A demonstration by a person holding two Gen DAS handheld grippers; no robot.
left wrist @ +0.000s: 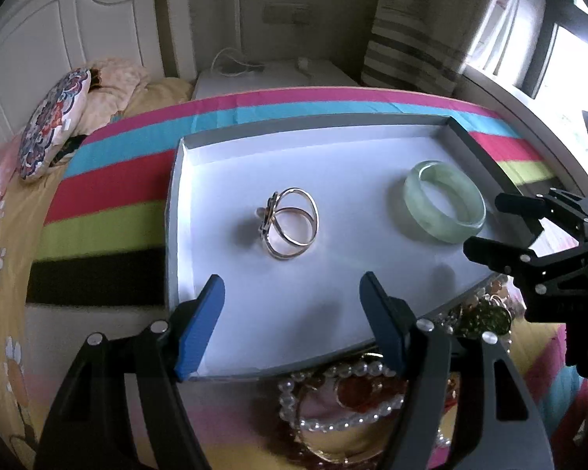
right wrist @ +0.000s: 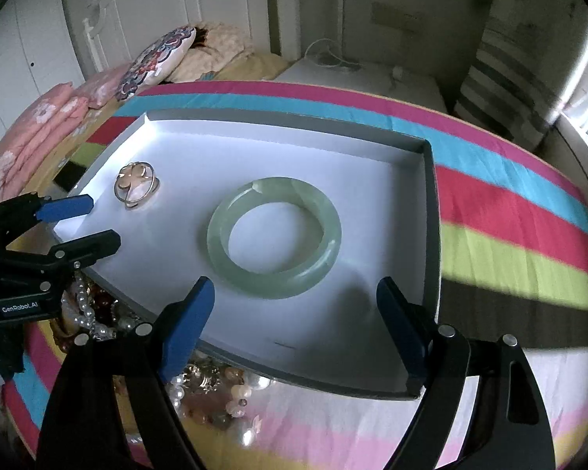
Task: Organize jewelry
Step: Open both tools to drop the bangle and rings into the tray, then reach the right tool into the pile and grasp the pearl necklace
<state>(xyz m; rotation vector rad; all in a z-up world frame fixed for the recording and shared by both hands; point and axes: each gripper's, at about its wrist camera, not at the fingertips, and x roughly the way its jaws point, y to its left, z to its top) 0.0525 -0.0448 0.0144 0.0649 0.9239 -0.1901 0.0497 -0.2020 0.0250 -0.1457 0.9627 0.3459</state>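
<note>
A shallow white tray with grey walls (left wrist: 184, 149) (right wrist: 431, 203) lies on a striped bedspread. In it lie a gold double-ring bangle (left wrist: 290, 221) (right wrist: 135, 188) and a pale green jade bangle (left wrist: 445, 205) (right wrist: 274, 237). A heap of pearl strings and gold jewelry (left wrist: 345, 391) (right wrist: 211, 387) lies in front of the tray's near edge. My left gripper (left wrist: 292, 325) (right wrist: 100, 221) is open and empty over the tray's near left part. My right gripper (right wrist: 294, 329) (left wrist: 490, 223) is open and empty, just short of the jade bangle.
The striped bedspread (left wrist: 109, 203) (right wrist: 509, 235) covers the bed. Pillows (left wrist: 55, 121) (right wrist: 156, 62) and a white headboard lie at the far left. A white bedside stand (left wrist: 270, 78) with a cable and a curtain (left wrist: 415, 39) stand behind.
</note>
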